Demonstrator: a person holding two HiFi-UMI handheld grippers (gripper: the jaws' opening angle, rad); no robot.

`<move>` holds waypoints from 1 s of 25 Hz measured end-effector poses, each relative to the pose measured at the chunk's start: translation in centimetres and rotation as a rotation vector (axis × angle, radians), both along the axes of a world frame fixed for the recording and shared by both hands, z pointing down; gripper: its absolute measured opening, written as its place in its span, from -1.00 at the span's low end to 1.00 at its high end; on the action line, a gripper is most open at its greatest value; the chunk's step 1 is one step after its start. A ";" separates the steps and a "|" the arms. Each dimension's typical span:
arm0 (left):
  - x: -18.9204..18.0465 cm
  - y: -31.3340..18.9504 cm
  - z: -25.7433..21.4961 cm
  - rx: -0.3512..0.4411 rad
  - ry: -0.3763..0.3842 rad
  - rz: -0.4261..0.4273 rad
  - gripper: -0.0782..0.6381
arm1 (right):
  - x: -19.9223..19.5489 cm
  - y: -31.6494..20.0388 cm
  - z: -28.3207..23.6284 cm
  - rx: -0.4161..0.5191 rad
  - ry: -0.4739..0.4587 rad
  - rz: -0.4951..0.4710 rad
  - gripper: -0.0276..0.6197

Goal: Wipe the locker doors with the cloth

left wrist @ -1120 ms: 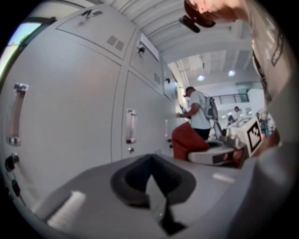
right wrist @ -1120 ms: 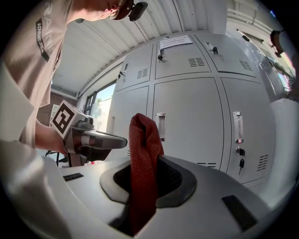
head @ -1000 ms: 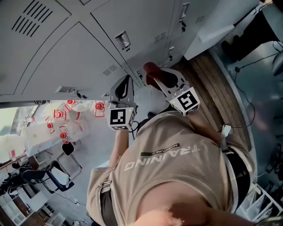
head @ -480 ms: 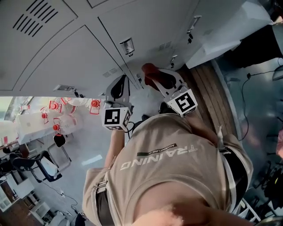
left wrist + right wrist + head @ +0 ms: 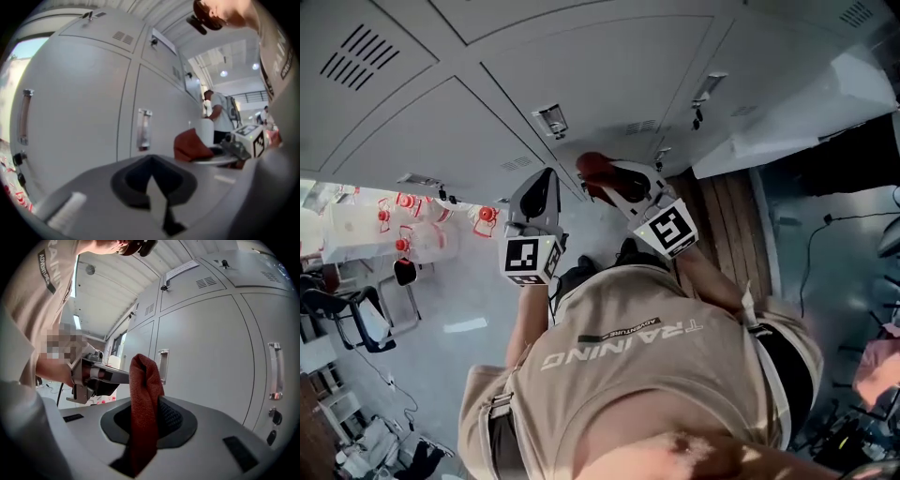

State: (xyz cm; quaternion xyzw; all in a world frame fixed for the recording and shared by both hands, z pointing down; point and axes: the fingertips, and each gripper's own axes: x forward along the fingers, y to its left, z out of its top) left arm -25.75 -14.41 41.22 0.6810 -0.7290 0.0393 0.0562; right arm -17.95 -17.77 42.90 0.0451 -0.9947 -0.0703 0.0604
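Grey locker doors [image 5: 487, 103] fill the top of the head view. My right gripper [image 5: 598, 174] is shut on a dark red cloth [image 5: 592, 166], held up close to the lower doors near a latch handle [image 5: 551, 120]. In the right gripper view the cloth [image 5: 144, 404] stands folded up out of the closed jaws of the right gripper [image 5: 149, 423], in front of a door [image 5: 206, 348] and its handle [image 5: 163, 365]. My left gripper [image 5: 542, 183] is beside it, shut and holding nothing. From the left gripper [image 5: 152, 177] I see the cloth [image 5: 190, 145] to the right.
A wooden strip of floor [image 5: 727, 220] runs by the lockers' base at the right. Chairs [image 5: 370, 314] and red-capped items on a table [image 5: 403, 216] lie at the left. Another person [image 5: 218, 112] stands far down the locker row.
In the head view both grippers have shifted a little left and up along the lockers. The cloth stays held in the right gripper; the left stays shut.
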 end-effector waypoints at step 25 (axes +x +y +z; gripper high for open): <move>-3.9 1.4 -9.1 0.127 -0.138 0.055 -0.76 | -6.4 1.1 -22.5 0.988 0.020 0.241 -0.71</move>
